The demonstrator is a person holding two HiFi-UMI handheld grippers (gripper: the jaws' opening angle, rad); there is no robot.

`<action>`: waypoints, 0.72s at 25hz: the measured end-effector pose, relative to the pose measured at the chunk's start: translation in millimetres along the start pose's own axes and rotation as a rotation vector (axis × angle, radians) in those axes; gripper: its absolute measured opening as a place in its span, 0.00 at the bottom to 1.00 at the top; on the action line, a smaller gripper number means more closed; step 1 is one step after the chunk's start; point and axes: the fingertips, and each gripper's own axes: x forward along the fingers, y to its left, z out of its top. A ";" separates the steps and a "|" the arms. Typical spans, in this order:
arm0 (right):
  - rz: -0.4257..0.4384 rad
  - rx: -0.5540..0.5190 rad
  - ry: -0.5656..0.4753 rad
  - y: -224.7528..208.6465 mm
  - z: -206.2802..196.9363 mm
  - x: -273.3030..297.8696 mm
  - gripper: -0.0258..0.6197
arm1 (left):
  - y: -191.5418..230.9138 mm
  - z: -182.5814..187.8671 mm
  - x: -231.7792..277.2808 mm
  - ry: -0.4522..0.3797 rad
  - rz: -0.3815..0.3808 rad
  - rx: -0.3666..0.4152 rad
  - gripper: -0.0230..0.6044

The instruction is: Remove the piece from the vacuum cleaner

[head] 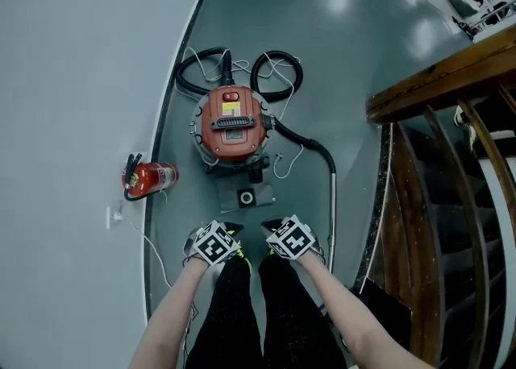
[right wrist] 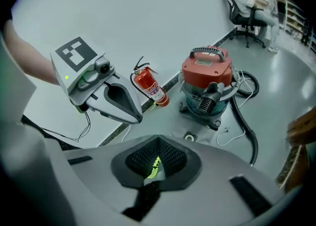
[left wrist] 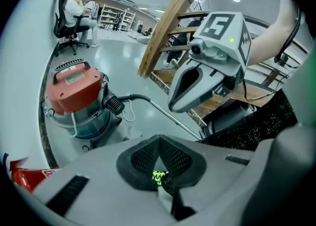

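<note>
The vacuum cleaner (head: 232, 122) has a red lid and a translucent drum; it stands on the grey floor ahead of me. It also shows in both gripper views (left wrist: 76, 96) (right wrist: 206, 84). Its black hose (head: 278, 65) loops behind it and runs to a metal tube (head: 332, 198) on the right. A flat grey piece with a round socket (head: 246, 196) lies right in front of the drum. My left gripper (head: 219, 234) and right gripper (head: 284, 230) hover side by side short of that piece, above my shoes. Both are shut, and nothing sits between the pads (left wrist: 159, 143) (right wrist: 158, 143).
A red fire extinguisher (head: 149, 176) lies at the base of the curved wall on the left, with a white cable beside it. A wooden stair railing (head: 435, 81) closes off the right side. Seated people on an office chair (left wrist: 74, 15) are far behind the vacuum.
</note>
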 end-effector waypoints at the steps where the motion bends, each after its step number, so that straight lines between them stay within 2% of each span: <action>1: -0.005 -0.002 -0.004 1.8 3.3 -5.0 0.06 | 0.1 3.6 -6.2 -0.007 0.007 -0.002 0.05; 4: -0.013 -0.010 -0.008 12.1 8.1 -22.7 0.06 | -9.3 14.3 -23.8 -0.036 0.016 -0.021 0.05; 9: -0.010 -0.014 -0.018 34.5 15.7 -48.8 0.06 | -23.7 35.0 -56.8 -0.113 0.030 -0.105 0.05; 18: 0.018 -0.024 -0.041 72.0 28.5 -88.3 0.06 | -50.6 57.3 -105.8 -0.195 0.042 -0.180 0.05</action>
